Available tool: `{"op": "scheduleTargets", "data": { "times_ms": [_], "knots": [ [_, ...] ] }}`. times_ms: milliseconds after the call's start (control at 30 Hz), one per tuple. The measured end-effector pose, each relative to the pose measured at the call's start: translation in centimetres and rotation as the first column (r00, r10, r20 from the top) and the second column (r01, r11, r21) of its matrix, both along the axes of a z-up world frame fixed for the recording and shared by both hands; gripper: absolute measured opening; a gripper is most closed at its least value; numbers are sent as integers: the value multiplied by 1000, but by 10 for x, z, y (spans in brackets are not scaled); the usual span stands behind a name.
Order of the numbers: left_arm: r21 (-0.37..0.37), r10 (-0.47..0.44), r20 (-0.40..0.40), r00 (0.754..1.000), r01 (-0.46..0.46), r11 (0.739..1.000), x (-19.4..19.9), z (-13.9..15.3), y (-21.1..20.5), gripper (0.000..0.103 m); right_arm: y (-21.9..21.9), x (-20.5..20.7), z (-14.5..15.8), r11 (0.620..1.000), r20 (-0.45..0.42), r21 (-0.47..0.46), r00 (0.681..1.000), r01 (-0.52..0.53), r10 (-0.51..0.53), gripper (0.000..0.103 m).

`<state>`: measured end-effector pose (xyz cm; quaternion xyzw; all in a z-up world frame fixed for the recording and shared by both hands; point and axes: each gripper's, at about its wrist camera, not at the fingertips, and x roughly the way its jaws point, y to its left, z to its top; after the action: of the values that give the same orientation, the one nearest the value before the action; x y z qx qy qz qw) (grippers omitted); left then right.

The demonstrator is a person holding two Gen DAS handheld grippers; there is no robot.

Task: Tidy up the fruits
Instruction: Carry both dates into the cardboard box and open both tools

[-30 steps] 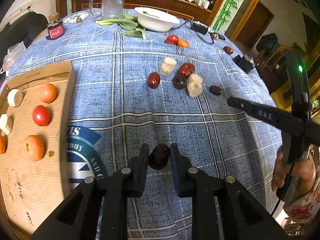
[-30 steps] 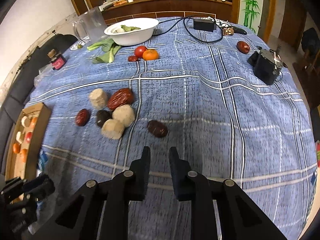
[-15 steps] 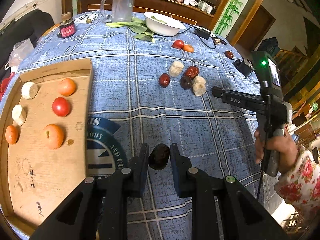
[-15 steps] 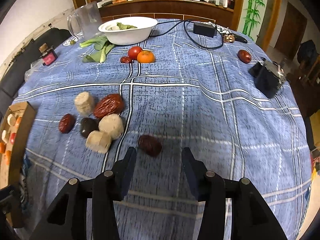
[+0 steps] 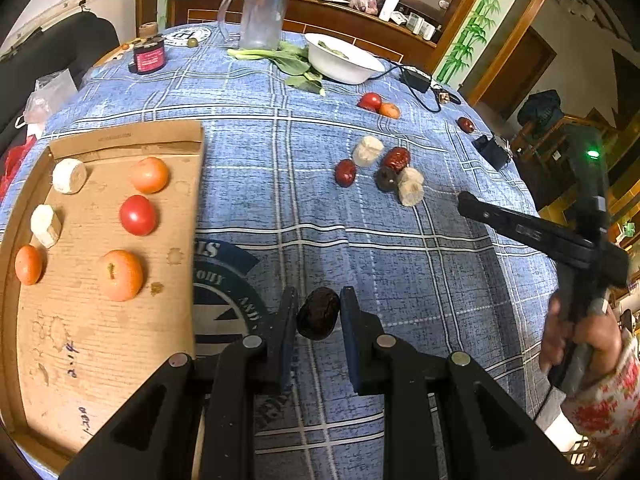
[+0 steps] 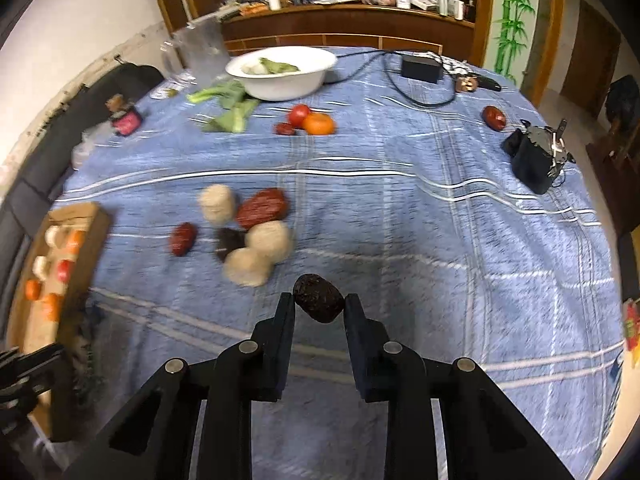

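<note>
Fruits are now clamped in both claws: the right gripper has just closed on a dark date beside the loose pile, matching the left gripper holding its own date near the cardboard tray

- The cardboard tray lies on the tablecloth, at its left.
- Tomatoes lie in the tray.
- A cluster of dates lies right of the tray.
- The bowl stands behind the cluster.

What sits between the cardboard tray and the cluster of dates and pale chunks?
Only bare blue plaid tablecloth separates the cardboard tray from the cluster, clearest in the left wrist view.
</note>
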<state>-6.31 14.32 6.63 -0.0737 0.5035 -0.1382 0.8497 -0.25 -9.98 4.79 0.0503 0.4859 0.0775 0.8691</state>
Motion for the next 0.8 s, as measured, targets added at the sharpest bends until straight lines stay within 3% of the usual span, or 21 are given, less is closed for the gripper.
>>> {"op": "scheduleTargets", "data": {
  "times_ms": [200, 433, 600, 800],
  "knots": [
    [7, 36, 9, 999, -36, 999, -2, 6, 32, 20, 50, -13, 17, 989, -12, 127, 997, -73, 75, 27],
    [37, 146, -6, 989, -146, 989, -8, 3, 107, 21, 143, -22, 23, 952, -50, 237, 976, -192, 210, 27],
    [76, 228, -50, 972, -224, 972, -8, -13, 159, 21, 214, -28, 12, 931, -85, 228, 947, -284, 309, 28],
    [99, 244, -82, 966, -235, 967, -4, -26, 185, 21, 262, -32, -10, 923, -131, 177, 921, -342, 366, 28]
  ]
}}
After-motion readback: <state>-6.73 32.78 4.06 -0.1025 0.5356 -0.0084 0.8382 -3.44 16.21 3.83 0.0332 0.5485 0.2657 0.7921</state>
